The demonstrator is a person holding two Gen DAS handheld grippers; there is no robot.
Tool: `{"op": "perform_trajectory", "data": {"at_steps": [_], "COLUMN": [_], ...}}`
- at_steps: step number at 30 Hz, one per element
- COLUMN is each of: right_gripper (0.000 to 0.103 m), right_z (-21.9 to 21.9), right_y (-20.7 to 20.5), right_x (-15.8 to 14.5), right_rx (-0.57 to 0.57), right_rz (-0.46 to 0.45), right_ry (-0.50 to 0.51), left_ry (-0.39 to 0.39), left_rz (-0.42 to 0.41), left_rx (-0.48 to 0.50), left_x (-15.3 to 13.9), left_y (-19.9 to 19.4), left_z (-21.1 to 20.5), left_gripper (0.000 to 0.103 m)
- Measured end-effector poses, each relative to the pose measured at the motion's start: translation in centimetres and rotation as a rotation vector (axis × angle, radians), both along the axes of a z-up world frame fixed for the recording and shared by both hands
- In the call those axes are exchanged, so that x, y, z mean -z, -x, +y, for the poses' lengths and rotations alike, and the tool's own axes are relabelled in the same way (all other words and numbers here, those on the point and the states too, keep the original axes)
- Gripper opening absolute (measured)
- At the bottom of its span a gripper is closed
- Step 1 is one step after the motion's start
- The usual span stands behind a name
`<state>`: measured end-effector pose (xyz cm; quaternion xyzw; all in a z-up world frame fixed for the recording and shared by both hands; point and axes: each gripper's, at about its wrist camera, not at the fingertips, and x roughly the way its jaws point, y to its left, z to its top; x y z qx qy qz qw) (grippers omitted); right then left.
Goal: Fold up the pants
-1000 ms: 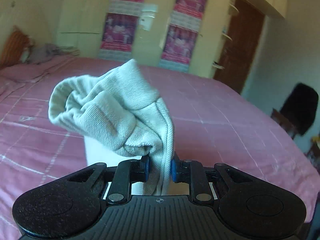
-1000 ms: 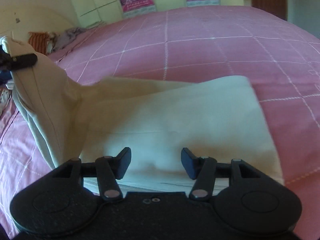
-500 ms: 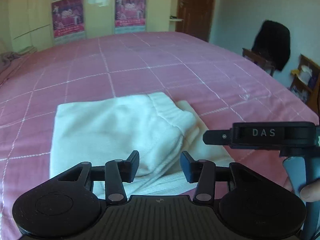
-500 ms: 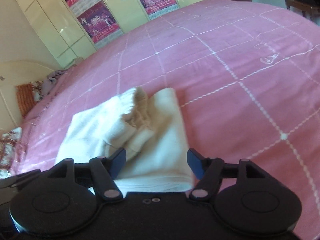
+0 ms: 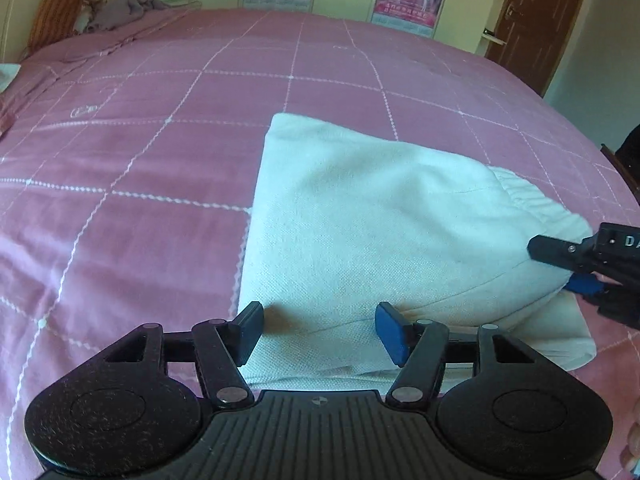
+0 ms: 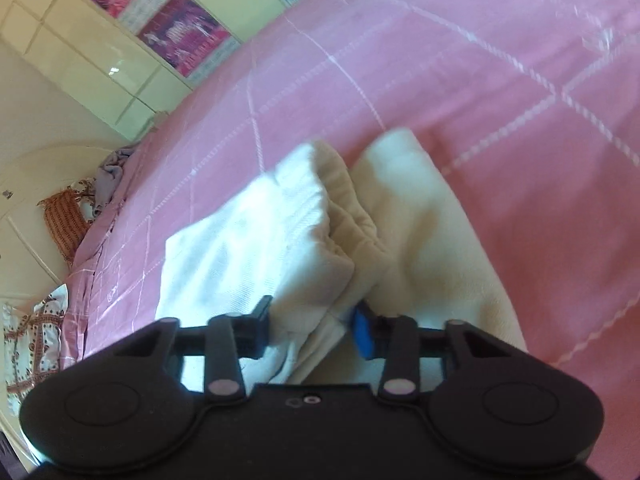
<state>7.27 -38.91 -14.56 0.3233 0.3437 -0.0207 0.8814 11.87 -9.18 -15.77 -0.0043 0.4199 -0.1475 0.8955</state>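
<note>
Left gripper (image 5: 320,330) hangs released, fingers widening over the folded pants (image 5: 360,232) on the pink bed (image 5: 140,160). Right gripper (image 6: 310,330) is clenching the elastic waistband (image 6: 356,216); a striped pillow (image 5: 58,8) sits well apart.

Matt woven cloth pants (image 5: 360,216) on a pink stitched cotton-like bedspread (image 5: 140,128); glossy cupboard doors (image 6: 100,68)

folded pants (image 5: 360,232) on bed (image 5: 140,152), pillow (image 5: 60,12) behind

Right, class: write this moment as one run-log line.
task: fold pants | pants: folded, on pink bedspread | left gripper: opening, empty | right gripper: closing around waistband end
</note>
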Motion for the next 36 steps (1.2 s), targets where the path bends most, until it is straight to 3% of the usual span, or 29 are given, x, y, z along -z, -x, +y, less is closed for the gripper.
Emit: {"op": "perform_trajectory", "data": {"at_steps": [3,5,8,12,14,16,19,20,24,25,27,30,36], "right_gripper": [0.034,0.034,0.034,0.040,0.041,0.050,0.060,0.060,0.042,0.039,0.038,0.033,0.033], "right_z": [1.5,1.1,-1.3,-4.3,-4.6,-4.1,-3.2,-2.8,0.2,0.9,1.5,1.0,0.3], "right_y": [2.3,3.6,4.9,4.8,5.3,5.8,6.6,6.5,4.5,4.0,3.3,3.1,4.2], "right_x": [-3.2,-4.2,-3.8,0.7,1.4,0.2,-3.0,-3.9,-5.4,-5.1,-3.6,0.2,0.7], "right_rx": [-0.067,-0.079,-0.042,-0.003,0.018,0.043,0.071,0.066,-0.047,-0.074,-0.100,-0.112,-0.108], "right_rz": [-0.120,-0.155,-0.132,0.029,0.026,0.006,-0.084,-0.104,-0.134,-0.124,-0.072,0.038,0.005], "right_ry": [0.129,0.150,0.120,0.057,0.024,0.062,0.221,0.266,0.400,0.423,0.453,0.517,0.506], "left_ry": [0.029,0.049,0.021,-0.027,-0.024,-0.005,0.004,0.007,-0.024,-0.049,-0.105,-0.044,-0.060], "left_rz": [-0.064,-0.059,-0.025,-0.006,-0.003,-0.017,-0.044,-0.039,0.024,0.086,0.069,0.109,0.079], "left_rx": [0.005,0.029,0.077,0.086,0.089,0.081,0.053,0.047,0.034,0.046,0.049,0.024,0.032], "left_x": [-1.4,-1.7,-0.9,0.7,-0.1,-1.0,-2.1,-2.2,-1.1,0.0,1.2,1.7,1.9], "left_y": [1.1,1.4,1.8,2.3,2.4,2.5,1.9,1.6,0.5,0.2,0.7,0.3,1.0], "left_z": [0.3,-0.1,-1.6,-2.6,-2.4,-1.7,-1.4,-1.6,-2.7,-3.1,-3.6,-2.7,-2.9], "left_gripper": [0.062,0.062,0.062,0.064,0.064,0.064,0.064,0.064,0.064,0.065,0.074,0.076,0.076]}}
